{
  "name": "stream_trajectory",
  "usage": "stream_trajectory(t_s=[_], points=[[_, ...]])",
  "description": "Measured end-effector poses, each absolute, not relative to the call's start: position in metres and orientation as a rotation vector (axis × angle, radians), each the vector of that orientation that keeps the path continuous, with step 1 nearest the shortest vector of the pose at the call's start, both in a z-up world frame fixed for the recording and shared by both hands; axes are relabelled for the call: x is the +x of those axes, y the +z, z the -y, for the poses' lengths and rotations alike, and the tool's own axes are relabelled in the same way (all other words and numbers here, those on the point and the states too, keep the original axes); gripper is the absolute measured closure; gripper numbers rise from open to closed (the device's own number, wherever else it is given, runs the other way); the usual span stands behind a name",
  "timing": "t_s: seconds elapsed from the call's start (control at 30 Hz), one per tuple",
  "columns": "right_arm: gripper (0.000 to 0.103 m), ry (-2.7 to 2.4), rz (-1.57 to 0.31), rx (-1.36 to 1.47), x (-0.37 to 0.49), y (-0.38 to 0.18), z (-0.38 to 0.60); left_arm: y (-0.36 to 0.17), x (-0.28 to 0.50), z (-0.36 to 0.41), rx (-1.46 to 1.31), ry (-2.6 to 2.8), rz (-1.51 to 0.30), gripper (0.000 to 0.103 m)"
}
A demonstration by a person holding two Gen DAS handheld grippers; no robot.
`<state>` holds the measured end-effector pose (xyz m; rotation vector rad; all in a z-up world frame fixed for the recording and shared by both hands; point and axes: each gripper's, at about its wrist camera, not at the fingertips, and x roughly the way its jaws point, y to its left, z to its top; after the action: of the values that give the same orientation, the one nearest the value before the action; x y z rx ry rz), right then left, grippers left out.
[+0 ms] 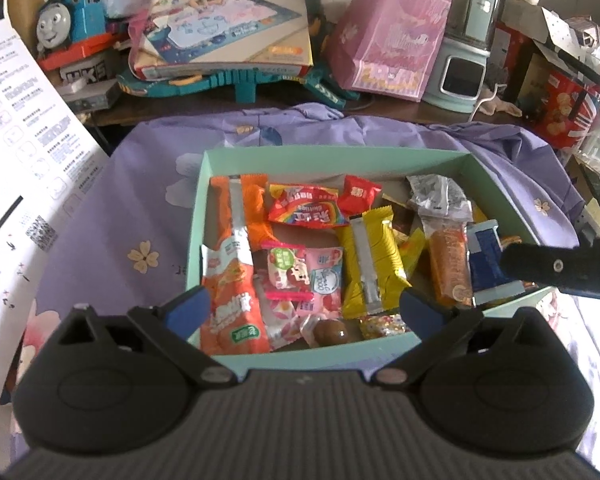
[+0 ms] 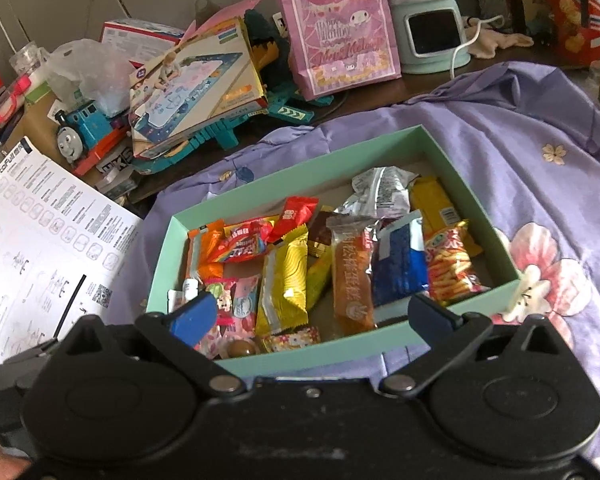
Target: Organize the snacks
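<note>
Behind snack box, pink bag reading "HAPPY BIRTHDAY", "AutoFull" sheet

Pink gift bag: I read "HAPPY BIRTHDAY" and "My Melody".
Instruction sheet: I read "AutoFull" at its corner.
Snack wrappers: print too blurred for me.

toy train; pink gift bag

Both wrist views close above the shared snack box, angled down
</note>
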<state>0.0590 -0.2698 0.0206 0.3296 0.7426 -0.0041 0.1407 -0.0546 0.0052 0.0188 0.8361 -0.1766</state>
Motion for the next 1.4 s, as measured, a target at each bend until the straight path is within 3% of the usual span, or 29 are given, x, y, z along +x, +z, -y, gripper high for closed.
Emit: stream_trajectory(t_s=[0.43,0.93,1.4], points=[[0.000,-0.069,-0.712,0.273,0.001,0.043,0.273,0.035,0.085,0.037,0.018,-0.189,-0.766,0.000],[0.000,-0.197,-0.853,0.159,-0.040,0.005,0.274,0.014,0.044,0.010,0.061,-0.085,-0.801,0.000],[0.000,-0.197,-0.939,0.179,-0.035,-0.016,0.279,-0.008,0.056,-0.002,0.024,-0.020,-0.885,0.000]])
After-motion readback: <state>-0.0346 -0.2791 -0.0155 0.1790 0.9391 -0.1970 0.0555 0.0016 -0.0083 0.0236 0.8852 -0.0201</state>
